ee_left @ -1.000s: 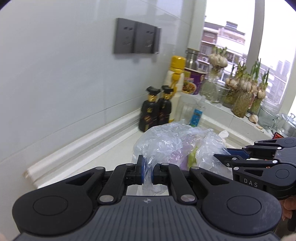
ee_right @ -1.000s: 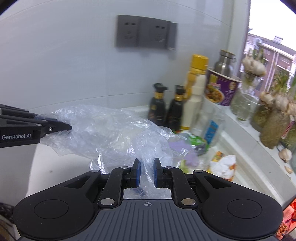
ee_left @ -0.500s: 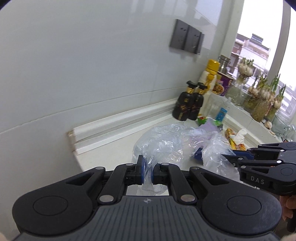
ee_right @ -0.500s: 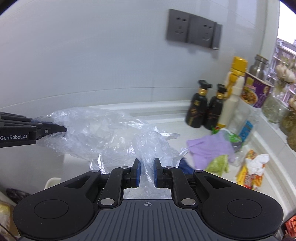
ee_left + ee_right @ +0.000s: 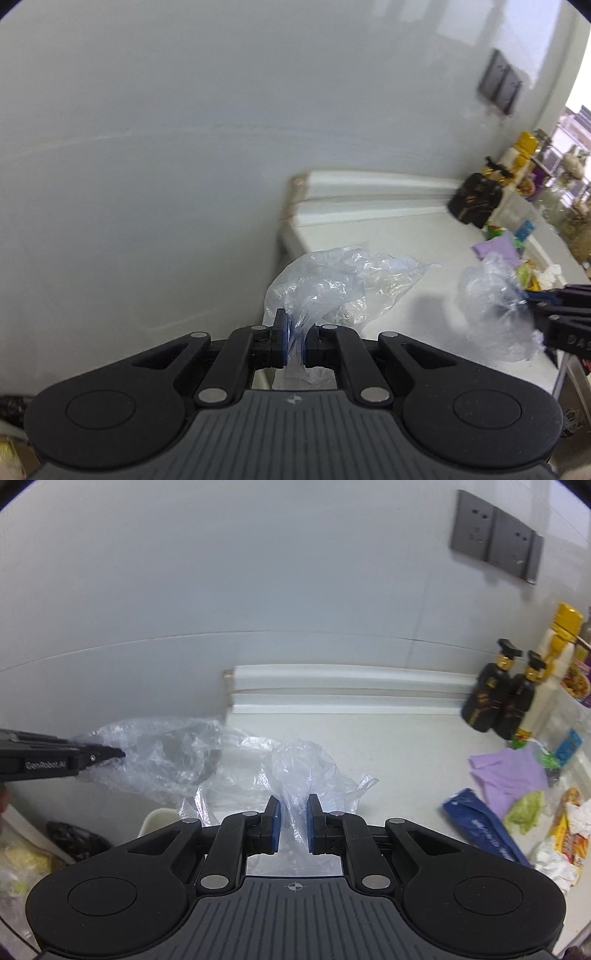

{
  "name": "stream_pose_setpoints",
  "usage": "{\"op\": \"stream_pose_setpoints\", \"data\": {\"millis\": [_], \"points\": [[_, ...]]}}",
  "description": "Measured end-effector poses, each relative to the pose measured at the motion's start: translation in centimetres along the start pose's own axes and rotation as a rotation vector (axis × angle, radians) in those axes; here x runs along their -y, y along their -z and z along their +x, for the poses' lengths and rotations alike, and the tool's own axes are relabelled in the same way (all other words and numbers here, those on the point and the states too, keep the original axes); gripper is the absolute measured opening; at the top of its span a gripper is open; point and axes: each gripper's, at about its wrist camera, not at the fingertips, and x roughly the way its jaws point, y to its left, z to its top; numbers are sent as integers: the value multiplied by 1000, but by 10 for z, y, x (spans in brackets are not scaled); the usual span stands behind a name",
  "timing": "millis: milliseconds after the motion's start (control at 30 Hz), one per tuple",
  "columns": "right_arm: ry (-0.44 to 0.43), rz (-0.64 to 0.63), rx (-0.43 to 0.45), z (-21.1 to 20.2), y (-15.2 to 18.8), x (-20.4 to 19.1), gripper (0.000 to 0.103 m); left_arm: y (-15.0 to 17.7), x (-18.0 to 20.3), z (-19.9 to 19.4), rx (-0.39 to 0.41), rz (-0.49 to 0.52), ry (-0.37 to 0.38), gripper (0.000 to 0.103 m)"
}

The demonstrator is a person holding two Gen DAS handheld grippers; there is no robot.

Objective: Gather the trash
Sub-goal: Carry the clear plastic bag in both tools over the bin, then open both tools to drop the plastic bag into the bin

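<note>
A clear plastic bag (image 5: pixel 173 753) hangs stretched between both grippers over the left end of the white counter (image 5: pixel 406 746). My left gripper (image 5: pixel 293 339) is shut on one edge of the bag (image 5: pixel 332 280); in the right wrist view the left gripper (image 5: pixel 107 755) enters from the left. My right gripper (image 5: pixel 291 825) is shut on the other edge; in the left wrist view the right gripper (image 5: pixel 546 314) shows at the right. Trash lies on the counter to the right: a purple cloth (image 5: pixel 509 771), a blue wrapper (image 5: pixel 480 823), a green scrap (image 5: pixel 528 806) and a yellow-white wrapper (image 5: pixel 565 845).
Two black bottles (image 5: pixel 498 701) and a yellow-capped bottle (image 5: pixel 561 638) stand against the wall at the right. Grey wall sockets (image 5: pixel 495 535) sit above. Past the counter's left end, lower down, are a white container rim (image 5: pixel 155 818) and a black bag (image 5: pixel 74 840).
Both grippers have carried the bag leftwards along the counter, away from the bottles. The trash pile that lay behind the bag now shows uncovered at the right.
</note>
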Motion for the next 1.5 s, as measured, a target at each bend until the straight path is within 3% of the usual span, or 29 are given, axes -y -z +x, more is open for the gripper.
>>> {"op": "stream_pose_setpoints", "data": {"millis": [433,800,1033,1333,1500], "points": [[-139,-136,-75,45,-10,-86,11,67,-89,40,-144,-208,-152,5],[-254,-274,-187,106,-7,-150,11,107,-123,101,-265,-325,-196,6],[-292,-266,-306,162,2,-169,11,121,-133,127,-318,-325,-195,8],[-261,-209,-466,236,13,-171,14,134,-138,141,-368,-337,-173,36],[-245,-198,-512,265,17,-174,14,136,-133,138,-376,-332,-174,50]]}}
